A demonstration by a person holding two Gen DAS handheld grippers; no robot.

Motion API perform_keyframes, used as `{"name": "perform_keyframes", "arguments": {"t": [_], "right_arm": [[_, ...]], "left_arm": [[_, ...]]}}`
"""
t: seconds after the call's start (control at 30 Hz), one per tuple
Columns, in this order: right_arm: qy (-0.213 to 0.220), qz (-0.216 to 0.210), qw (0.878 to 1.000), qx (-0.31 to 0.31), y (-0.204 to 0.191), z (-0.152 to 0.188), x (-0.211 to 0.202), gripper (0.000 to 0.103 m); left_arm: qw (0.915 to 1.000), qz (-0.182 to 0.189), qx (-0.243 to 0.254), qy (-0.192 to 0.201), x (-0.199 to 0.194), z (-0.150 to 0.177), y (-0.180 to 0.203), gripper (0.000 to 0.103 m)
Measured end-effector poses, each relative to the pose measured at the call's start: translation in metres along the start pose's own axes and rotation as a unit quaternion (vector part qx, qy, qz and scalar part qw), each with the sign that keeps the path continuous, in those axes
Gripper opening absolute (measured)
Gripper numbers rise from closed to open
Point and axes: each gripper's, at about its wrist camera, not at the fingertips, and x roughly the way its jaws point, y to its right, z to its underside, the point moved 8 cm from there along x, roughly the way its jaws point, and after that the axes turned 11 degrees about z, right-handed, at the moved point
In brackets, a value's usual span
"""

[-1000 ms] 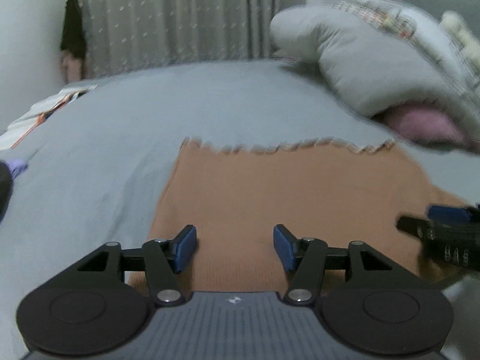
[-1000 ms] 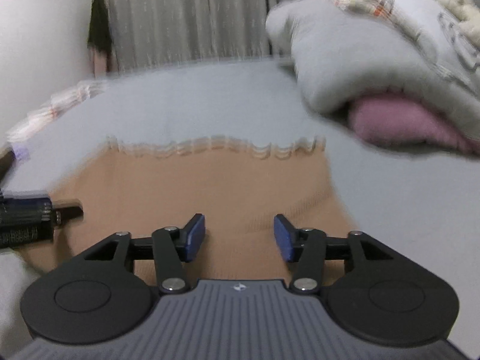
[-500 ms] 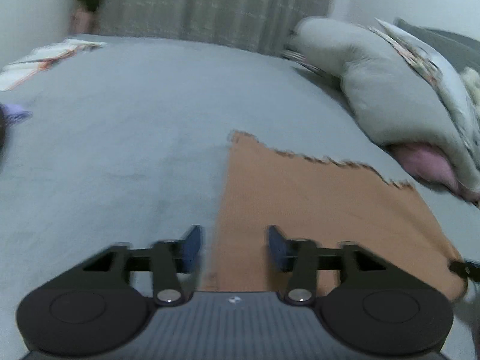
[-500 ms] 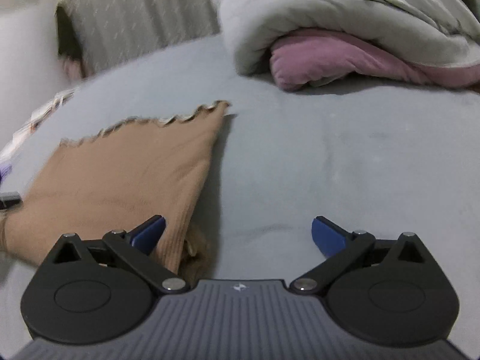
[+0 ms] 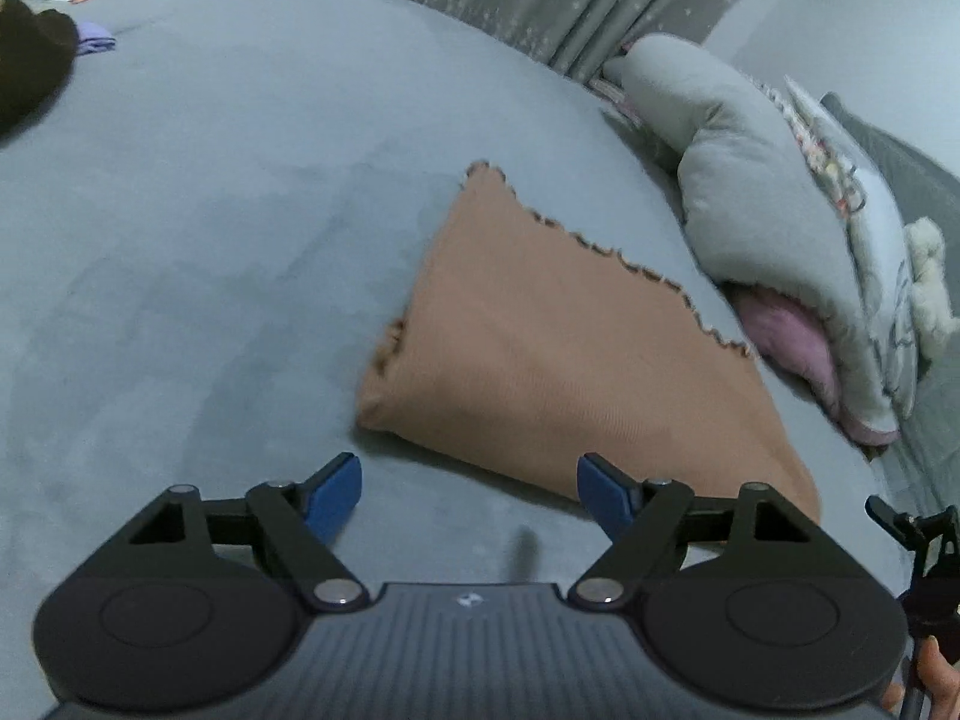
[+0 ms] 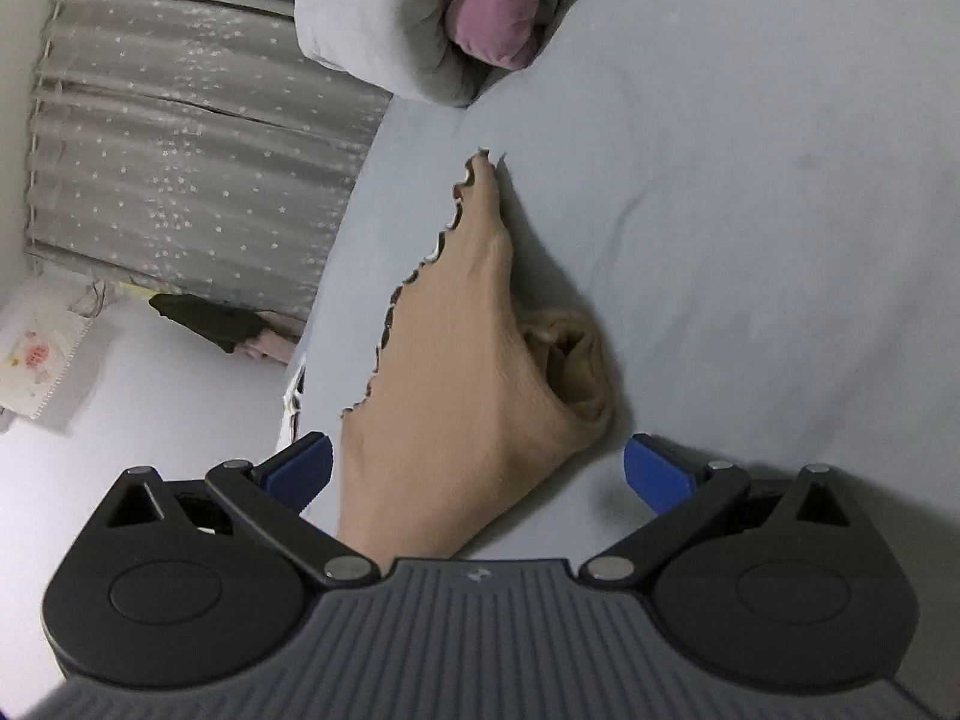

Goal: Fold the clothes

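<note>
1. Garment: tan knit, lying folded flat on the grey bed, scalloped hem along its far edge, a bulky rolled fold on the side nearest my right gripper (seen as a tube-like opening in the right wrist view). Bundled grey and pink bedding sits just beyond the hem, apart from the cloth.

2. Left gripper: jaws wide apart, nothing between them, hovering over bare sheet just short of the garment's near edge. Not touching the fabric as far as I can tell.

3. Right gripper: jaws also spread wide, holding nothing. The near corner of the garment lies between the blue pads, but I cannot tell whether they touch it.

4. Judgement: the step in hand looks like taking a new grasp for the next fold, or tidying the lumpy side.

5. To do it well:
   - Bring each gripper onto a corner of the same edge, so the lift is even.
   - Bite all layers at once; a shallow pinch would peel only the top layer and undo the fold.
   - Flatten the rolled side before folding over it (otherwise the bulge gets locked in).
   - Keep the lift low and carry both grippers together, laying edge to edge with the scalloped hem.

6. Risk: knit stretches and drags on the sheet, so skew is likely if one gripper leads.
</note>
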Motion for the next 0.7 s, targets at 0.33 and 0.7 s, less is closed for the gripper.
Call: {"name": "perform_keyframes", "arguments": {"t": [0.33, 0.7], "right_arm": [[0.104, 0.085, 0.985, -0.107, -0.036, 0.001, 0.057, 0.103], [0.134, 0.081, 0.967, -0.198, -0.075, -0.007, 0.026, 0.039]], "left_arm": [[0.9954, 0.021, -0.080, 0.048, 0.052, -0.023, 0.001, 0.069], [0.9933, 0.061, -0.076, 0.062, 0.006, -0.066, 0.036, 0.030]]}}
